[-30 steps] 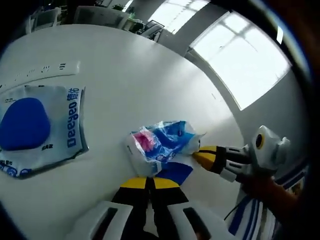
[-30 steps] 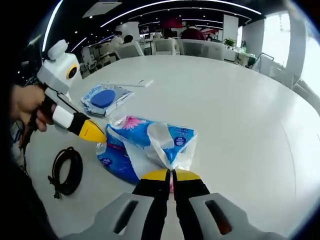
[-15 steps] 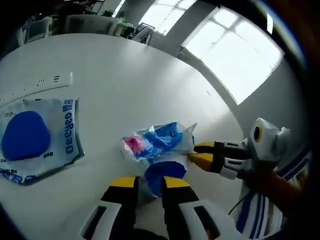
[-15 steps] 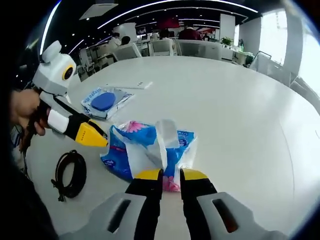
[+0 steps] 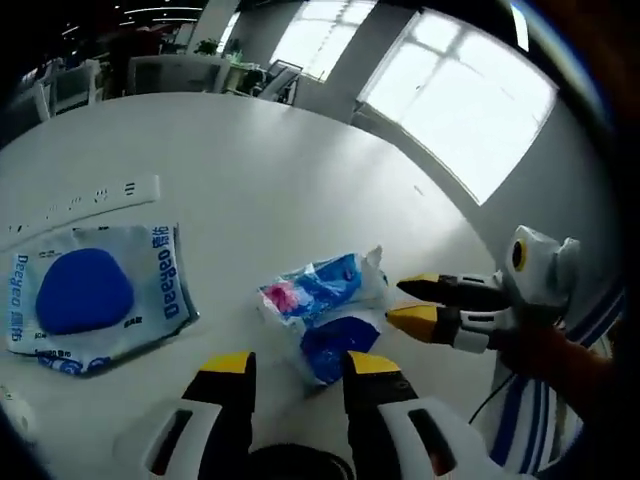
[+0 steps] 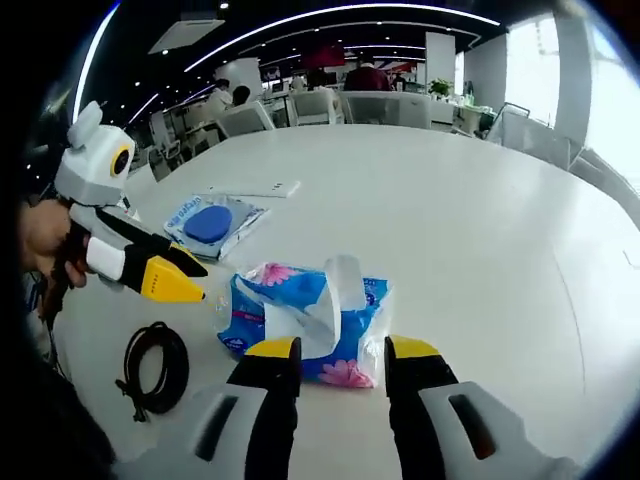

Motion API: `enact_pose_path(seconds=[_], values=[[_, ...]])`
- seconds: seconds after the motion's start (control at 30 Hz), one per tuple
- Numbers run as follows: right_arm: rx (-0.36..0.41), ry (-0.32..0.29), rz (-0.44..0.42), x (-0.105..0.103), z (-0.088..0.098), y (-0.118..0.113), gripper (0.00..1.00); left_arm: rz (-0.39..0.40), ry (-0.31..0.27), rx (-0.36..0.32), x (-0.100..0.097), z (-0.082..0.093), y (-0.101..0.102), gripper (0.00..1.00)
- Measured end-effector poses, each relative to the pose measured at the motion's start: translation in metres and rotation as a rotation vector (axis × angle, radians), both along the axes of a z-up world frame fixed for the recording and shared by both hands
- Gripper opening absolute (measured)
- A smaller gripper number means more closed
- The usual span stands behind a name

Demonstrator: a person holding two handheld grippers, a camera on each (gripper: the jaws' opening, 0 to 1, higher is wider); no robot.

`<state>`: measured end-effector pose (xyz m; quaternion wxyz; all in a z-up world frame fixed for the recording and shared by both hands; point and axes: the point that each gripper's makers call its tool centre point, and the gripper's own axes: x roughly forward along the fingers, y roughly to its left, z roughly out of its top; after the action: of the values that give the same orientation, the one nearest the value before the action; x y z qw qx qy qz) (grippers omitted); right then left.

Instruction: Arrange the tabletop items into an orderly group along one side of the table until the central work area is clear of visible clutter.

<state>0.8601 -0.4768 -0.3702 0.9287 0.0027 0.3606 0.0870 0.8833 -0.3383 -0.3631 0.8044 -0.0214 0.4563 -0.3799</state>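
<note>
A blue, white and pink tissue pack [image 5: 325,315] [image 6: 310,320] lies on the white table, free of both grippers. My left gripper [image 5: 295,363] stands open just short of it; the same gripper [image 6: 180,270] enters the right gripper view from the left, open, tips beside the pack. My right gripper [image 6: 340,348] is open, its yellow tips at the pack's near edge; it shows as the right gripper [image 5: 412,302] in the left gripper view, beside the pack. A flat pouch with a blue pad, printed Deeyeo [image 5: 90,300] [image 6: 212,222], lies farther off.
A coiled black cable [image 6: 152,368] lies on the table near the left gripper. A white power strip [image 5: 85,198] [image 6: 255,190] lies beyond the pouch. Chairs and seated people line the table's far side [image 6: 330,90]. A hand [image 6: 45,245] holds the left gripper.
Both grippers let go of the tissue pack: shut on it 1.0 s ago, they are open and drawn back. The pack has settled flat on the table.
</note>
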Motion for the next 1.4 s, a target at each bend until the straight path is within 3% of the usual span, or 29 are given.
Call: enact_pose_path(seconds=[0.73, 1.0, 1.4], values=[[0.128, -0.039, 0.01, 0.005, 0.033, 0.063, 0.63, 0.08, -0.095, 0.047, 0.016, 0.023, 0.089, 0.57], [0.138, -0.044, 0.029, 0.012, 0.041, 0.08, 0.65, 0.114, -0.115, 0.056, 0.033, 0.032, 0.118, 0.58], [0.16, -0.041, 0.038, 0.03, 0.049, 0.102, 0.61, 0.168, -0.079, 0.097, 0.064, 0.035, 0.157, 0.56]])
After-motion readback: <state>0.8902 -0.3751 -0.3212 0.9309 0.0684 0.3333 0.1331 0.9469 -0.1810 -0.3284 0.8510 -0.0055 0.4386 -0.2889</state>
